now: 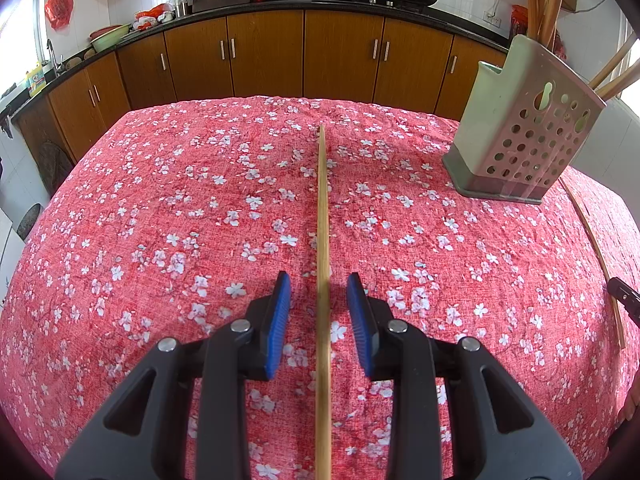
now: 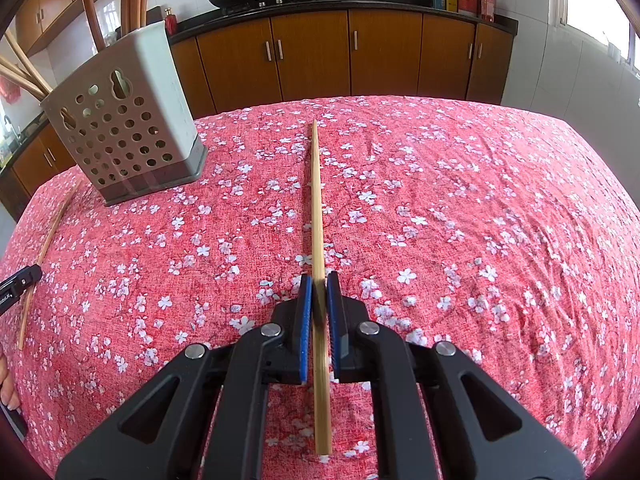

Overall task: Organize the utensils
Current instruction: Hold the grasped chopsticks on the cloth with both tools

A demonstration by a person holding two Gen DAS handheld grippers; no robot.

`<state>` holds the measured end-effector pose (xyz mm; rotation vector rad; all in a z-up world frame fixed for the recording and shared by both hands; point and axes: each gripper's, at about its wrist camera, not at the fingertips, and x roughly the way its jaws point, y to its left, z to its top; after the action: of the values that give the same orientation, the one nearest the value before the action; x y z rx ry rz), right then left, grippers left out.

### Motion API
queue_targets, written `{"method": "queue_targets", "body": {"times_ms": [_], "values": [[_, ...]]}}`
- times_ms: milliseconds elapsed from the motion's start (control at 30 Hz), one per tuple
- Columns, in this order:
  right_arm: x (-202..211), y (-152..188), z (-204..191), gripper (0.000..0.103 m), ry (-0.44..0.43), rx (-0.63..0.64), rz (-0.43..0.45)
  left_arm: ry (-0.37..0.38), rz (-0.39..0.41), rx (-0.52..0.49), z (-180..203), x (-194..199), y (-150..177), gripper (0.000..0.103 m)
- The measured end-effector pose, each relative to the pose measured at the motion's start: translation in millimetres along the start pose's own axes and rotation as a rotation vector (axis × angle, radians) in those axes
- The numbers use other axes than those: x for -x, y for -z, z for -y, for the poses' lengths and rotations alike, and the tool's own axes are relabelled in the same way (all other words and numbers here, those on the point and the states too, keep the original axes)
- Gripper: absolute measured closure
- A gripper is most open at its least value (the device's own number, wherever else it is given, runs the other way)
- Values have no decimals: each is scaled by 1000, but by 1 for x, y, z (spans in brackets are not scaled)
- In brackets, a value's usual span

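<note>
Task looks partway done. Perforated utensil holder (image 2: 128, 136) stands on the floral tabletop (image 2: 460, 208) w/ several wooden utensils (image 2: 86, 4) already upright in it. Two chopsticks remain out. Right gripper (image 2: 319, 280): jaws narrow, clamped on one chopstick (image 2: 318, 208), tip pointing away toward the far edge; can't tell if it's lifted off the cloth. Left gripper (image 1: 319, 282): jaws apart, straddling the other chopstick (image 1: 323, 216) w/o touching it, which lies flat on the cloth. Holder sits between the two grippers, farther back. Left to do, probably: grip the 2nd stick, drop both in holder.
</note>
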<state>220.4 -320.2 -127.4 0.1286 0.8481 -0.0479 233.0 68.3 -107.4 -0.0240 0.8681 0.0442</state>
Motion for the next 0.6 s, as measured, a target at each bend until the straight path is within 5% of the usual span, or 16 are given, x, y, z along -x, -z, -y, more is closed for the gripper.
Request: {"method": "queue_targets", "body": {"times_ms": [600], "values": [[8,10,1,94,-2,19,-1,-13,-14,-48,10,12,13,77]]}}
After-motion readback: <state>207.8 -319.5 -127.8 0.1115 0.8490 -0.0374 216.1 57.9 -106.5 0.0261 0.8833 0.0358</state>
